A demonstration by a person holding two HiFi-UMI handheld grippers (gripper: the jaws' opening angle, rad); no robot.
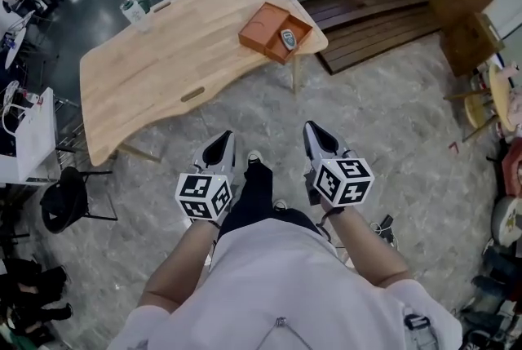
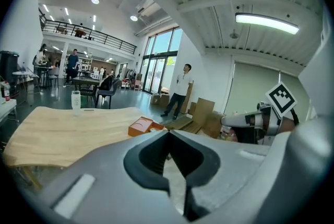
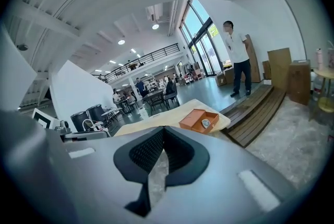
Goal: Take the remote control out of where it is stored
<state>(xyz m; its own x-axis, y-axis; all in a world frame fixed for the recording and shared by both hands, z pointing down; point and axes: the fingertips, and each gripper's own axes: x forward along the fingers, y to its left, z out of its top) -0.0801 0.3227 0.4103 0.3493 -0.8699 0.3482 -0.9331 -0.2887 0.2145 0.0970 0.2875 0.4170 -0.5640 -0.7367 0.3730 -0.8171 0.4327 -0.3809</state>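
Note:
An orange box (image 1: pixel 271 27) lies open on the right end of the wooden table (image 1: pixel 163 63), and the small grey remote control (image 1: pixel 287 37) rests in its compartment. Both grippers hang over the floor, well short of the table. My left gripper (image 1: pixel 222 143) is shut and holds nothing. My right gripper (image 1: pixel 314 132) is also shut and empty. The right gripper view shows the box (image 3: pixel 195 119) and the remote (image 3: pixel 205 123) beyond the closed right gripper (image 3: pixel 163 131). In the left gripper view the box (image 2: pixel 142 126) peeks over the shut left gripper (image 2: pixel 168 134).
A clear cup (image 1: pixel 133 10) stands at the table's far left corner. Dark wooden planks (image 1: pixel 383 18) and cardboard boxes (image 1: pixel 461 10) lie right of the table. A black stool (image 1: pixel 69 197) and a white table (image 1: pixel 33 136) are at the left. A person (image 3: pixel 237 56) stands far off.

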